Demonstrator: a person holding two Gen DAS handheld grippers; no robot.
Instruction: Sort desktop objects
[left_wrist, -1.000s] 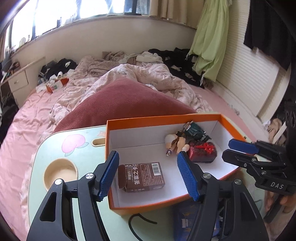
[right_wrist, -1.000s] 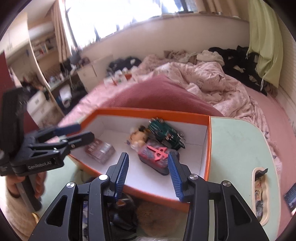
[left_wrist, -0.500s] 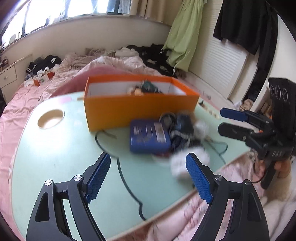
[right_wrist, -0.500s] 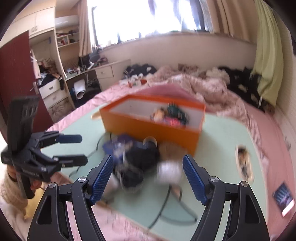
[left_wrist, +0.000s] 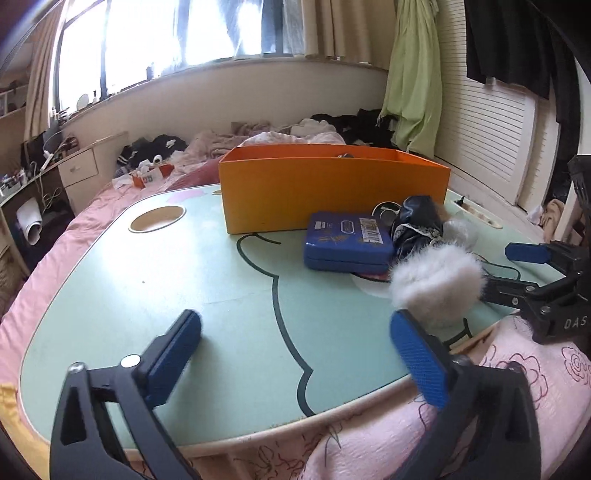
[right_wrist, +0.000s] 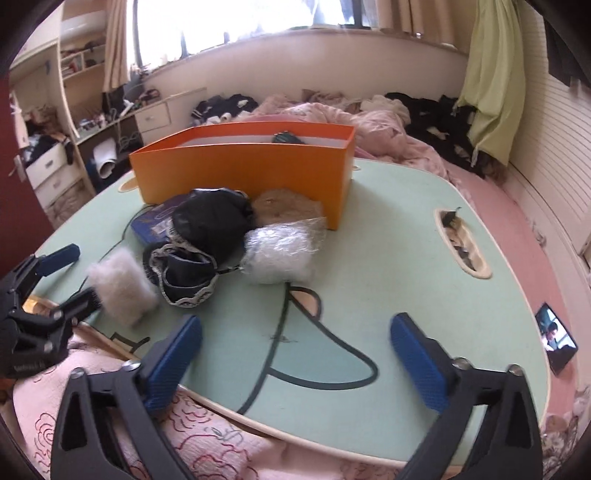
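Note:
An orange box (left_wrist: 332, 192) (right_wrist: 240, 170) stands at the back of the pale green table (left_wrist: 147, 280); a dark toy peeks over its rim. In front of it lie a blue tin (left_wrist: 347, 240), a black lacy cloth (right_wrist: 210, 225), a tan fluffy piece (right_wrist: 284, 206), a plastic-wrapped white fluffy piece (right_wrist: 280, 254) and a white fluffy ball (left_wrist: 436, 284) (right_wrist: 122, 288). My left gripper (left_wrist: 295, 332) (right_wrist: 79, 277) hangs over the table's near edge, jaws opening, nothing between them. My right gripper (right_wrist: 295, 328) (left_wrist: 506, 271) is likewise opening and empty, just right of the ball.
The table has a round cup hole (left_wrist: 157, 218) at the left and a slot (right_wrist: 460, 243) holding small bits at the right. A lit phone (right_wrist: 557, 341) lies on the pink bedding beyond the right edge. A rumpled bed and drawers lie behind.
Both grippers have pulled back from above the orange box to the table's near edge and sunk lower. Both sets of jaws have spread much wider.

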